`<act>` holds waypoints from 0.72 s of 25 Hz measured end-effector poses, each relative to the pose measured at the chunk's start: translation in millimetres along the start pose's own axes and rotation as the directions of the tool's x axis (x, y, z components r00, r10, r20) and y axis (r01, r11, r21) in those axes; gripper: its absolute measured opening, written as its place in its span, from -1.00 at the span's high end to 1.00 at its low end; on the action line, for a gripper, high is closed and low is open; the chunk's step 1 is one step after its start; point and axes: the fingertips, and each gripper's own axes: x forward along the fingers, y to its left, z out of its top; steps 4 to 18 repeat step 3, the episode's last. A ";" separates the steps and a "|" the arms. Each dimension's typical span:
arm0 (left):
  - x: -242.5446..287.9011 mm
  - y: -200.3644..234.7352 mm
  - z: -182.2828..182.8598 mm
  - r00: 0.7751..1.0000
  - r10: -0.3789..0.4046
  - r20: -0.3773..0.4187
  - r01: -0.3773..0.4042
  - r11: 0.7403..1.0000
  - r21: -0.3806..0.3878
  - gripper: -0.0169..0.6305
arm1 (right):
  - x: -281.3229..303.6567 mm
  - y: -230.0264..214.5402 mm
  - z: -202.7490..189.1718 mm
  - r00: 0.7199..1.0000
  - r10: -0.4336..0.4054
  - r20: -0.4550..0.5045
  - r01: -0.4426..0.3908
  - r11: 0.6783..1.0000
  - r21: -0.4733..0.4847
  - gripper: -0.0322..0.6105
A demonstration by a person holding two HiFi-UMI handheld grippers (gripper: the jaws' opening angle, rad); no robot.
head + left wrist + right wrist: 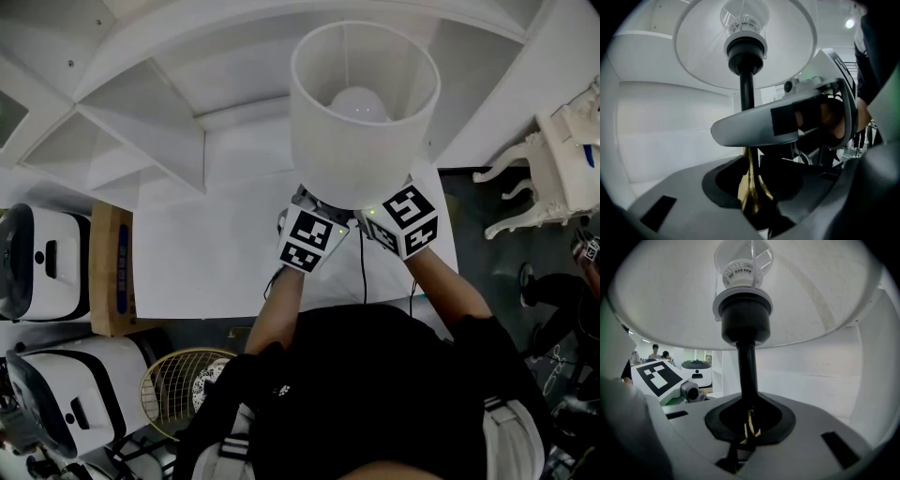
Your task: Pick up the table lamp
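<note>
Table lamp [364,112] upright over the white worktop [206,253], long axis vertical, white shade [309,84] on top. Base hidden under the shade in the head view, so no telling whether it rests on the worktop or clears it.

Both tools tucked just beneath the shade, side by side, reaching nearly level into the thin stem [748,366] from the person's side. Left tool [752,199] closed around the brass lower stretch [751,185] of that stem. Right tool [747,434] clamped on the same stem, seemingly a little higher. Neither hand nearer: both already on it.

Next, most likely, calls for a straight rise along the vertical axis, hands moving together, to keep the top-heavy shade from tipping.
</note>
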 end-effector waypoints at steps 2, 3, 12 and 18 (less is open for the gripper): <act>-0.4 0.9 -0.7 1.000 0.001 0.000 -0.001 1.000 0.000 0.58 | 1.1 0.8 -0.2 1.000 0.002 0.002 -0.002 1.000 -0.002 0.77; -0.6 1.4 -1.0 1.000 0.001 0.000 -0.001 1.000 0.000 0.58 | 1.7 1.0 -0.3 1.000 0.003 0.002 -0.003 1.000 -0.003 0.77; -0.6 1.4 -1.0 1.000 0.001 0.000 -0.001 1.000 0.000 0.58 | 1.7 1.0 -0.3 1.000 0.003 0.002 -0.003 1.000 -0.003 0.77; -0.6 1.4 -1.0 1.000 0.001 0.000 -0.001 1.000 0.000 0.58 | 1.7 1.0 -0.3 1.000 0.003 0.002 -0.003 1.000 -0.003 0.77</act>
